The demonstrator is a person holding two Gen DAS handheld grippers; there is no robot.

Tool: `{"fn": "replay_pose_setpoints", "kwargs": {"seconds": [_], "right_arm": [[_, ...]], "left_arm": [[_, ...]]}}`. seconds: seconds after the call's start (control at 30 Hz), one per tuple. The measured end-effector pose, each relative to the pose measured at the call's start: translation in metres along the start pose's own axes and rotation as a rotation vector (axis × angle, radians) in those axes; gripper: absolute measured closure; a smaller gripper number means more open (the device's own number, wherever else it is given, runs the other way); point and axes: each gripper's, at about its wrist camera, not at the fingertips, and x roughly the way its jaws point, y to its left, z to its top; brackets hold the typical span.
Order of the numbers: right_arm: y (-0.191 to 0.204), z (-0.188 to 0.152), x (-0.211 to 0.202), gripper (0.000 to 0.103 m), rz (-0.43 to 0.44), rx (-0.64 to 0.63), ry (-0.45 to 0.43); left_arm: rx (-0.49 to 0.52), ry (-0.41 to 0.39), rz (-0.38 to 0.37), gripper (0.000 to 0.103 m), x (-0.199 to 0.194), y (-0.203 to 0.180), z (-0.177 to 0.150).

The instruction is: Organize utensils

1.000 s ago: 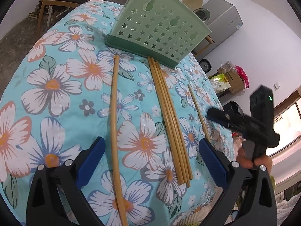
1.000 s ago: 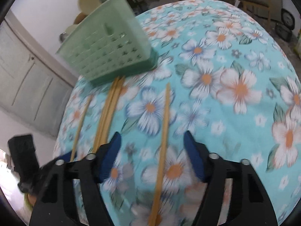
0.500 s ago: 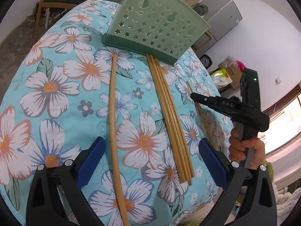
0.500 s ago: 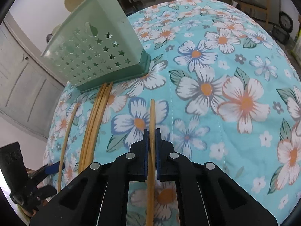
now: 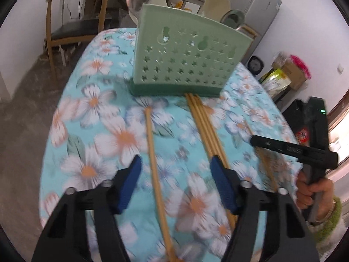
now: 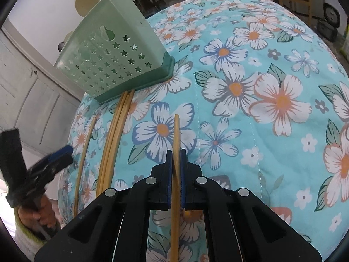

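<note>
Two grippers over the floral tablecloth (image 6: 272, 69)

Right gripper (image 6: 175, 161) is clamped on one chopstick (image 6: 176, 135), pointing toward the green basket (image 6: 113, 59); left gripper (image 5: 176, 179) has its tongs apart, low above the cloth.

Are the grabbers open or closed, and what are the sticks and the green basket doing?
Left hand-held gripper: open, straddling the left chopstick.
Right hand-held gripper: shut on the single chopstick.
Left chopstick: lying flat, not gripped.
Chopstick bundle: lying flat, ends at the holder's base.
Green holder: standing upright on the cloth.
</note>
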Motion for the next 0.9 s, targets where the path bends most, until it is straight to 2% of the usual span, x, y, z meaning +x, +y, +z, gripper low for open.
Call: {"fn": "replay_pose_setpoints", "kwargs": {"seconds": [0.13,0.47,0.67,0.9], "right_arm": [[0.002,0.006,0.002,0.095,-0.002,-0.015,0.015],[0.007,0.025,0.018,0.095,-0.026,-0.052,0.042],[0.010,0.030,0.025,0.099,-0.030,-0.053,0.030],[0.022,0.034,0.014,0.099,-0.002,-0.054,-0.008]], "left_arm": [[0.055,0.052,0.053,0.058,0.025,0.005,0.018],[0.048,0.127,0.100,0.083,0.058,0.023,0.039],[0.046,0.119,0.105,0.089,0.064,0.025,0.044],[-0.024,0.071,0.077,0.095,0.063,0.035,0.046]]}}
